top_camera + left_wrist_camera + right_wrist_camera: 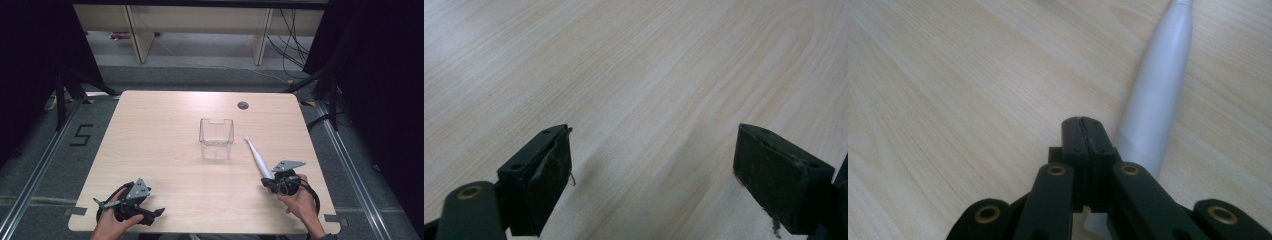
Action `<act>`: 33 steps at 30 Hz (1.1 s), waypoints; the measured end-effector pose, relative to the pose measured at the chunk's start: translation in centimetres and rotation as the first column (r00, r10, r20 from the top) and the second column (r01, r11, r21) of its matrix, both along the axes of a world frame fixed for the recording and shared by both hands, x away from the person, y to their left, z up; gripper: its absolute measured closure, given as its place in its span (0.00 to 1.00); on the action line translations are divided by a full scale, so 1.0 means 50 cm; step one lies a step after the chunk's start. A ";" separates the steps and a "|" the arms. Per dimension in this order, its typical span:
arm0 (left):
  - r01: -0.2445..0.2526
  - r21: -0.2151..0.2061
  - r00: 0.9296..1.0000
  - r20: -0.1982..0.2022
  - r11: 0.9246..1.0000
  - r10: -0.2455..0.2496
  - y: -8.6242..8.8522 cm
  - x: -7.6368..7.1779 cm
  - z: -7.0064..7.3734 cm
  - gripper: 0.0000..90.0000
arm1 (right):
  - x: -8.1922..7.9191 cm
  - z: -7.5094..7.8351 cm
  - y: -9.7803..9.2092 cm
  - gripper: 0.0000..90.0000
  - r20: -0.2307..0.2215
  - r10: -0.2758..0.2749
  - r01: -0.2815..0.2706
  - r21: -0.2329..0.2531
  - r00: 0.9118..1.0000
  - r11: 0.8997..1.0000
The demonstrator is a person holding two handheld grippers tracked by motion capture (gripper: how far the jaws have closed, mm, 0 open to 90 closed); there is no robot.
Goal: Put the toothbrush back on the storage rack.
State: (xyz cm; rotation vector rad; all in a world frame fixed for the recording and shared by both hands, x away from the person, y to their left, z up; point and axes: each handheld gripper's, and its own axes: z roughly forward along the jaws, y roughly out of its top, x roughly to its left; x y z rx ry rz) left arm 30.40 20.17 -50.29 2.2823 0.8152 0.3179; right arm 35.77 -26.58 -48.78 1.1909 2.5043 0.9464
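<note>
Standing near the middle of the worktop (150, 130), one clear plastic container (216, 138) sits upright with its open top facing up; nothing can be seen inside it.

Item count: one container, one white toothbrush-shaped tool (257, 155), two grippers.

The white tool lies flat on the worktop, just right of the container and apart from it. Its thin tip points far and left, toward the container's right side; its thick end points near and right.

The right gripper (266, 183) rests at the near right of the worktop, held by the person's right hand (300, 200). In the right gripper view its jaws are pressed fully together with nothing between them, and the thick end of the tool (1155, 100) lies just beside the jaws, on their right. Whether the jaws touch the tool cannot be told.

The left gripper (155, 214) sits at the near left corner, held by the left hand (112, 225), well apart from container and tool. In the left gripper view its jaws stand wide apart over bare worktop (649, 75), holding nothing.
</note>
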 end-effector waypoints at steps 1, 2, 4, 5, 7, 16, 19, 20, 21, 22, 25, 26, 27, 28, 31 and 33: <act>0.004 0.008 1.000 -0.001 1.000 -0.004 0.001 0.001 0.000 0.17 | 0.000 -0.001 -0.001 1.00 0.015 -0.012 0.011 0.008 1.000 1.000; 0.002 0.007 1.000 -0.001 1.000 -0.002 0.001 0.000 0.000 0.17 | 0.000 -0.002 -0.004 1.00 0.014 -0.005 0.005 0.007 1.000 1.000; -0.001 -0.001 1.000 0.001 1.000 0.001 0.000 0.000 0.000 0.17 | 0.000 -0.001 -0.010 1.00 0.013 0.005 -0.005 -0.011 1.000 1.000; 0.000 0.000 1.000 0.001 1.000 0.000 0.000 0.000 0.000 0.17 | 0.000 -0.001 -0.012 1.00 0.013 0.006 -0.006 -0.008 1.000 1.000; -0.001 0.000 1.000 0.000 1.000 0.001 0.000 0.000 0.000 0.17 | -0.001 -0.002 -0.016 1.00 0.014 0.001 -0.001 -0.012 1.000 1.000; 0.002 0.005 1.000 0.002 1.000 -0.002 0.002 0.001 0.001 0.17 | -0.005 -0.001 -0.033 1.00 0.003 -0.018 0.018 -0.012 1.000 1.000; 0.004 0.008 1.000 0.001 1.000 -0.004 0.001 0.001 0.000 0.17 | -0.005 -0.002 -0.037 1.00 0.025 -0.023 0.023 -0.013 0.999 1.000; 0.004 0.008 1.000 0.001 1.000 -0.004 0.001 0.001 0.000 0.17 | -0.005 -0.002 -0.037 1.00 0.025 -0.023 0.023 -0.013 0.999 1.000; 0.003 0.006 1.000 0.002 1.000 -0.003 0.002 0.001 0.001 0.17 | -0.006 -0.003 -0.038 1.00 0.020 -0.028 0.028 -0.018 0.999 0.999; 0.002 0.005 1.000 0.003 1.000 -0.002 0.002 0.001 0.001 0.17 | -0.004 -0.003 -0.039 1.00 0.035 -0.021 0.022 -0.023 0.999 0.999; 0.002 0.005 1.000 0.004 1.000 -0.002 0.002 0.001 0.001 0.17 | -0.005 -0.001 -0.041 1.00 0.023 -0.018 0.019 -0.033 1.000 0.999; 0.002 0.005 1.000 0.003 1.000 -0.002 0.002 0.001 0.001 0.17 | -0.005 0.000 -0.040 1.00 0.009 -0.017 0.017 -0.031 1.000 0.999; -0.001 -0.004 1.000 0.003 1.000 0.001 0.001 0.000 0.001 0.17 | -0.005 -0.002 -0.040 1.00 0.022 -0.023 0.024 -0.019 0.999 1.000; -0.001 -0.002 1.000 0.004 1.000 0.001 0.001 0.000 0.001 0.17 | -0.005 0.001 -0.042 1.00 0.010 -0.019 0.020 -0.033 1.000 0.999; -0.002 -0.002 1.000 0.004 1.000 0.002 0.001 0.000 0.001 0.17 | -0.005 -0.001 -0.042 1.00 -0.004 -0.012 0.012 -0.033 1.000 0.999; -0.001 0.000 1.000 0.005 1.000 0.001 0.001 0.001 0.001 0.17 | -0.005 -0.001 -0.043 1.00 -0.008 -0.013 0.013 -0.044 1.000 0.999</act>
